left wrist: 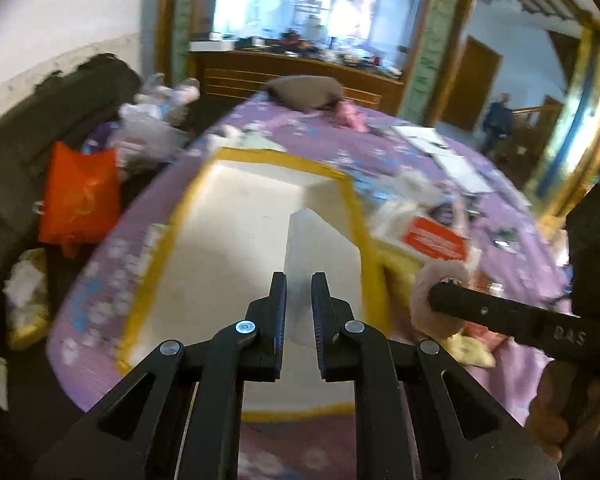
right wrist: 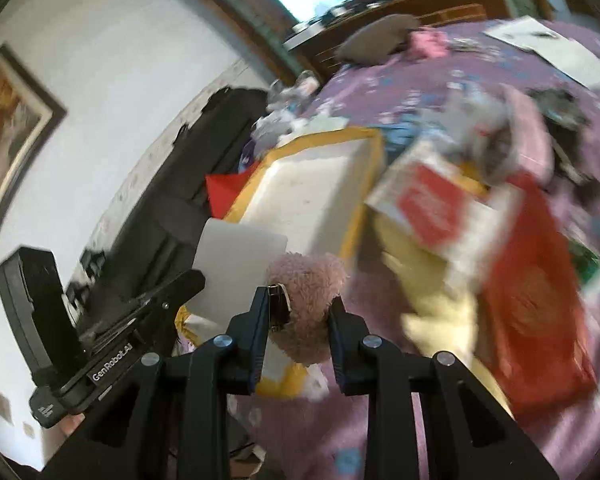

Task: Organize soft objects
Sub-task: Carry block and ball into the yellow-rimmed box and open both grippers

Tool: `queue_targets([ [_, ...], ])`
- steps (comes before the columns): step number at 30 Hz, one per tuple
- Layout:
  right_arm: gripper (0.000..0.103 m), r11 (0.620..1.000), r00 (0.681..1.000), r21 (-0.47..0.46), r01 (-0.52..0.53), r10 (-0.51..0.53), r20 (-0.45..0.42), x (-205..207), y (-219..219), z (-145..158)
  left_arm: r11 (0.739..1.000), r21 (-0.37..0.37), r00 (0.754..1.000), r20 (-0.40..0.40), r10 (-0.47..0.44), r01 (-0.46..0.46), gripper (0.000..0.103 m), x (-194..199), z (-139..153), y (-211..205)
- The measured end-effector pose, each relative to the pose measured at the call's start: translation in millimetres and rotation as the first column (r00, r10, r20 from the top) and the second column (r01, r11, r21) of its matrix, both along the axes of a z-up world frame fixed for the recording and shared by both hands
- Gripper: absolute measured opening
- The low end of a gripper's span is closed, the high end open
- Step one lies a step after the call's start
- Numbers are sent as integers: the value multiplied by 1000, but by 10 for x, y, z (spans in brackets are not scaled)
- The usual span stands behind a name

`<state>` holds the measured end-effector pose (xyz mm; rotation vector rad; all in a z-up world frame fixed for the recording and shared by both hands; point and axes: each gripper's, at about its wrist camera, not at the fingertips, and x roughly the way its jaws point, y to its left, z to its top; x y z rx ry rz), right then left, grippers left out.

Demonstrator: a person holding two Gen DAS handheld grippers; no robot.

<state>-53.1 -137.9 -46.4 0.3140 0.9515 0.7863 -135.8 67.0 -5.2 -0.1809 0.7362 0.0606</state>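
My left gripper (left wrist: 299, 286) is shut on a white foam block (left wrist: 320, 248) and holds it over a white box with a yellow rim (left wrist: 236, 216) on the purple floral bedspread (left wrist: 332, 144). The block also shows in the right wrist view (right wrist: 236, 264), with the box (right wrist: 312, 196) behind it. My right gripper (right wrist: 302, 300) is shut on a pink fuzzy plush toy (right wrist: 308, 292), just right of the box. In the left wrist view the toy (left wrist: 436, 300) hangs on the right gripper's finger.
Red and white packets (right wrist: 432, 204), a red flat box (right wrist: 536, 292) and a yellow soft thing (right wrist: 432, 292) lie right of the box. A grey pillow (left wrist: 304, 92) and pink cloth (left wrist: 350, 116) lie at the bed's far end. An orange bag (left wrist: 80, 192) sits left of the bed.
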Motion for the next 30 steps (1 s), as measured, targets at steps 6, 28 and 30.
queue_targets([
  [6,30,993,997,-92,-73,71,-24,236,418,-221,996,11,991,-104,87,-86,12,230,-243,254],
  [28,67,917,963,-296,268,-244,116,407,-1185,-350,975,96,978,-42,205,-200,31,66,3,28],
  [30,75,914,969,-322,248,-227,103,553,-1115,-439,988,76,989,-50,138,-134,48,92,74,-212],
])
